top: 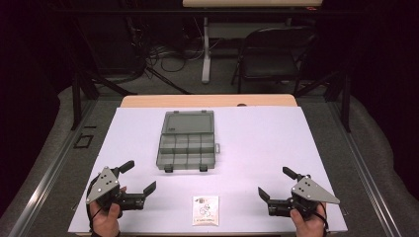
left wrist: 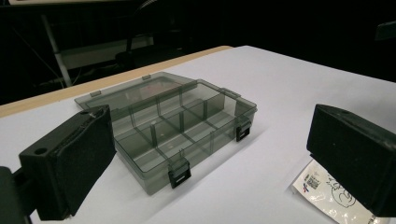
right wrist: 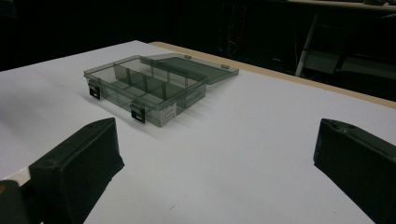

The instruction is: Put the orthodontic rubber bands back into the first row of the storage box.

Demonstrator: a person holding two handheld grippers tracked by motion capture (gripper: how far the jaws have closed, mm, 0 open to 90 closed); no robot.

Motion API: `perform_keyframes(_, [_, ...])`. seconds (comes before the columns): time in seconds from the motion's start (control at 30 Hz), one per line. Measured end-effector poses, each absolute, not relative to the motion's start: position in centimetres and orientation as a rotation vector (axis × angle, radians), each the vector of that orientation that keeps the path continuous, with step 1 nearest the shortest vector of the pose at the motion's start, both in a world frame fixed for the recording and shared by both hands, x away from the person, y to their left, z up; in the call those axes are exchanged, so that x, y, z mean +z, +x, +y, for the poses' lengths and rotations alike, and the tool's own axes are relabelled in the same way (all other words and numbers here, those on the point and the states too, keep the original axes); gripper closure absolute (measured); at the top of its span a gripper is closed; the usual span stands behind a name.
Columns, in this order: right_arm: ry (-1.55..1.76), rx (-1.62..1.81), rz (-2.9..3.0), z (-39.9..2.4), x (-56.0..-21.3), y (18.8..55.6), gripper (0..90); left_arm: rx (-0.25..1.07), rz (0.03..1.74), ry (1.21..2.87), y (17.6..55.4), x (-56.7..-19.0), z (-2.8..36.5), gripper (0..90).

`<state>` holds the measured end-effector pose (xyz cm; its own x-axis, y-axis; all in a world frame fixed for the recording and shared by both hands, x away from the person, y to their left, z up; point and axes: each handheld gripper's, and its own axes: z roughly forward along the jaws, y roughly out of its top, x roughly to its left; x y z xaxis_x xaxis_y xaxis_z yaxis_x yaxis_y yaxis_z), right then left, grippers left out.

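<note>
A smoky clear plastic organizer box (top: 188, 146) lies open in the middle of the white table, its lid folded back flat, its several compartments empty. The same box (left wrist: 182, 126) sits ahead of my left gripper, and the box (right wrist: 149, 88) lies off to the left of my right gripper. A small white printed packet (top: 205, 211) rests near the front edge between the two hands; the packet (left wrist: 327, 193) peeks from under the right jaw. My left gripper (top: 140, 177) is open at front left. My right gripper (top: 275, 182) is open at front right. Neither holds anything.
The white sheet (top: 257, 143) covers a wooden table whose far edge (top: 207, 100) shows behind it. Beyond stand a black folding chair (top: 274, 54), a desk leg (top: 206, 49) and cables on the floor. Metal rails run along both sides of the table.
</note>
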<state>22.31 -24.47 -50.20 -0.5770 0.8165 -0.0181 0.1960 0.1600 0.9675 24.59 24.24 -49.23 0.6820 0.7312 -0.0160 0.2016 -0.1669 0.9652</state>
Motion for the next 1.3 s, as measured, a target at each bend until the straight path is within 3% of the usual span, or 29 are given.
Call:
perform_keyframes(0.47, [0.943,1.447,1.894,-24.3,-50.2,22.3,0.3,0.525,0.761,1.728,24.6,-49.1,24.0,1.0])
perform_keyframes(1.3, [0.953,1.441,1.915,-24.1,-50.4,22.3,1.3,0.339,0.815,1.844,27.0,-47.0,21.0,1.0])
